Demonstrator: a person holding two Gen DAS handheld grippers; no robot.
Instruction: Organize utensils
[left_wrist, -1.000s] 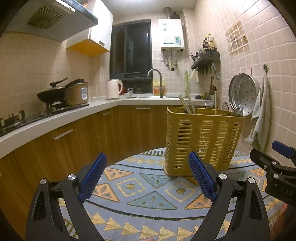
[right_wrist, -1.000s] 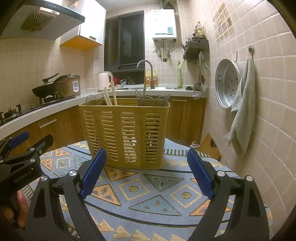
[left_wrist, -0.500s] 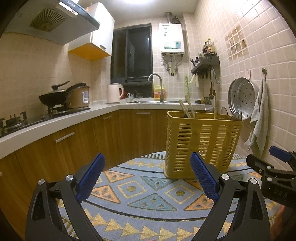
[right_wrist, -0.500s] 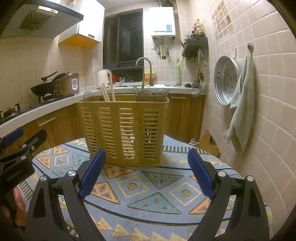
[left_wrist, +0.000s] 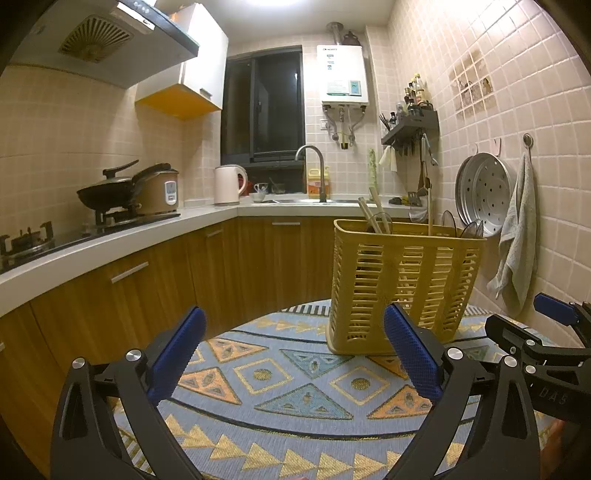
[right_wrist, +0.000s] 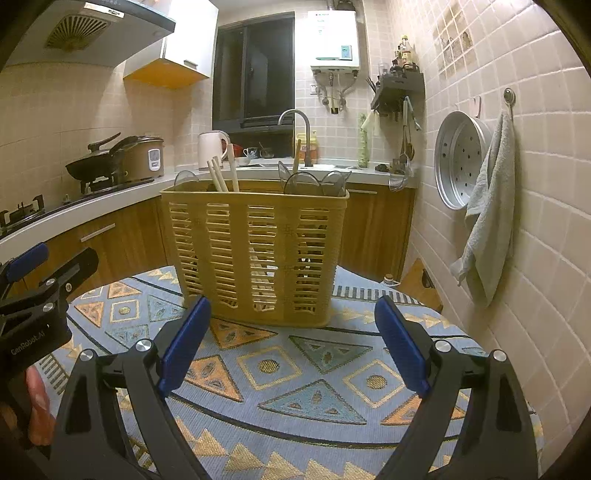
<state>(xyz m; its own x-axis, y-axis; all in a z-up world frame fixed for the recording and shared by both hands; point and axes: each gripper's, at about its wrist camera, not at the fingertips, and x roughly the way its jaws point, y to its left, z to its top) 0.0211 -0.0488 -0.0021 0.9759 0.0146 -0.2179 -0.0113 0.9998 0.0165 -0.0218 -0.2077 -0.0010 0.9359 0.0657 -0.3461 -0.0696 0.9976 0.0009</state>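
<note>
A yellow slatted utensil basket (left_wrist: 402, 284) stands upright at the far side of a round table with a patterned cloth (left_wrist: 295, 391); it also shows in the right wrist view (right_wrist: 255, 254). Wooden chopsticks (right_wrist: 223, 175) and dark spoons or ladles (right_wrist: 314, 182) stick out of it. My left gripper (left_wrist: 295, 354) is open and empty, low over the cloth, short of the basket. My right gripper (right_wrist: 293, 343) is open and empty, facing the basket's front. Each gripper shows in the other's view, the right one (left_wrist: 546, 347) and the left one (right_wrist: 37, 291).
A tiled wall stands close on the right with a hanging towel (right_wrist: 487, 218) and a metal steamer tray (right_wrist: 458, 158). Wooden cabinets and a counter (left_wrist: 110, 240) with a pan, rice cooker and kettle run along the left and back. A sink tap (left_wrist: 314, 166) is behind.
Both grippers have tilted slightly, so the basket sits lower in the left view and higher in the right view. Both stay open and empty.
</note>
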